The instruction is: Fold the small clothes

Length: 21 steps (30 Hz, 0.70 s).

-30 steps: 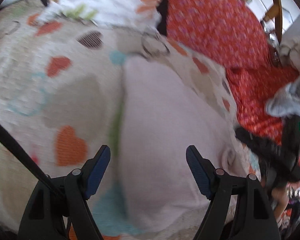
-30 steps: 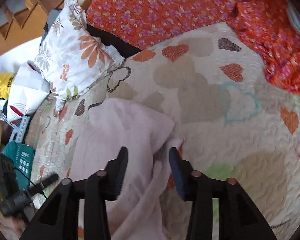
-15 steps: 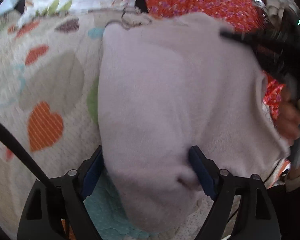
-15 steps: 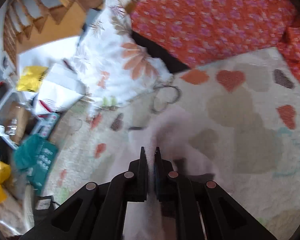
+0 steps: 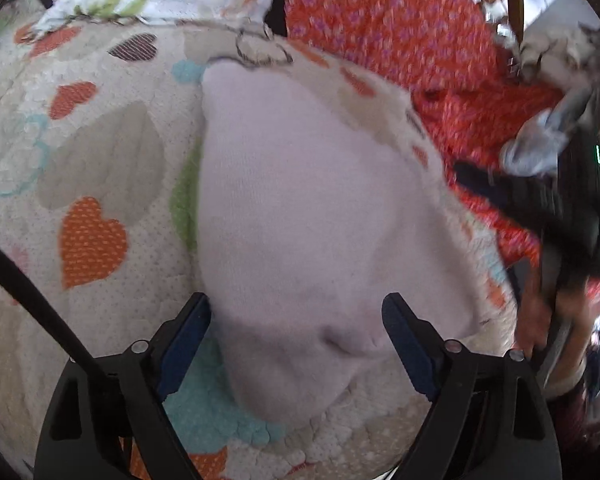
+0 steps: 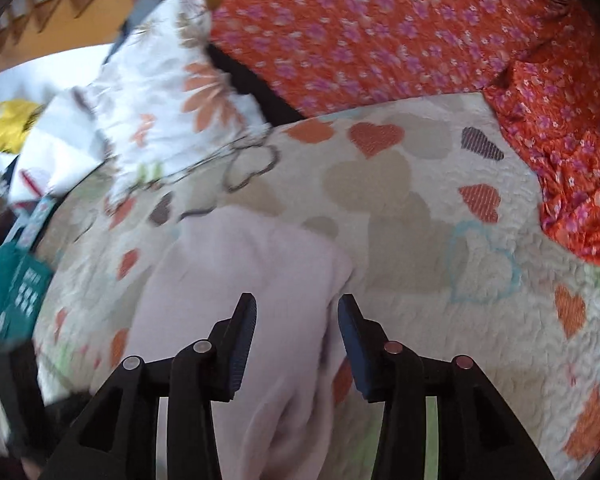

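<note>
A pale pink garment lies folded over on a cream quilt with hearts. My left gripper is open, its jaws straddling the garment's near end just above it. In the right wrist view the same garment lies flat. My right gripper is open above its right edge and holds nothing. The right gripper also shows blurred at the right of the left wrist view.
An orange floral cover lies at the back and right. A white floral pillow sits at the back left. A teal box and clutter lie off the quilt's left edge. A grey cloth lies at the right.
My right gripper was shut on the garment's edge and lifted it over; it has now opened and let go. The garment lies flat again. My left gripper stays open over it.
</note>
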Motion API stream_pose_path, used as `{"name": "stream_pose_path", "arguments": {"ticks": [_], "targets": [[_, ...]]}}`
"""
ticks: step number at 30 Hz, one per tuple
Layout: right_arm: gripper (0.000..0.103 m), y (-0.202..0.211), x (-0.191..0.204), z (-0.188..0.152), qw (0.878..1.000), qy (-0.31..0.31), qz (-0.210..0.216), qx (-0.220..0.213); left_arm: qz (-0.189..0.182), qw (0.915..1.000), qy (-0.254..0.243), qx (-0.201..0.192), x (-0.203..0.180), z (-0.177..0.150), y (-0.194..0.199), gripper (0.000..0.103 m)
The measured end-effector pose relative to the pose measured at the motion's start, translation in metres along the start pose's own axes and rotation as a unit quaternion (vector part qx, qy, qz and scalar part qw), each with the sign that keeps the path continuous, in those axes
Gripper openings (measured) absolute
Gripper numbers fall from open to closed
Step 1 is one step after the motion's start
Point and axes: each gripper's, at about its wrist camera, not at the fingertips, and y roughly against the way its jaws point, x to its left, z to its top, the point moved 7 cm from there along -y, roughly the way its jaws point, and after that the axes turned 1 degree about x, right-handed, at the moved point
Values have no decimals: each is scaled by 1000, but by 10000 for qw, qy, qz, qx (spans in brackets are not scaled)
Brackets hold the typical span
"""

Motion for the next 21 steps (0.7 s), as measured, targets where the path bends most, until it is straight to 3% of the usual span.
{"name": "stream_pose_path", "arguments": {"ticks": [4, 6, 7, 9, 12, 15, 17, 19, 21], "targets": [[47, 17, 22, -37, 9989, 38, 397, 249, 566, 9980, -45, -284, 15, 1, 8, 86], [33, 12, 28, -61, 9972, -13, 521, 540, 812, 9965, -134, -109, 20, -6, -3, 85], [13, 5, 27, -79, 9963, 39, 371, 773, 969, 9951, -182, 44, 23, -11, -8, 84], [10, -7, 12, -100, 9939, 115, -314, 1049, 1066, 9935, -217, 332, 26, -24, -20, 82], [0, -25, -27, -121, 9807, 107, -1346, 1414, 1243, 9906, -526, 238, 21, -32, -18, 83], [0, -20, -40, -117, 9841, -264, -1183, 1300, 1109, 9917, -518, 381, 24, -36, -15, 82], [4, -2, -37, -101, 9906, -362, -1112, 713, 759, 9954, -348, 473, 29, -33, -8, 81], [5, 13, -25, -88, 9966, -506, -583, 289, 445, 9982, -76, 397, 34, -28, 0, 81], [9, 26, -1, -78, 9992, -385, -11, -78, 391, 9989, 156, 197, 46, -21, 11, 81]]}}
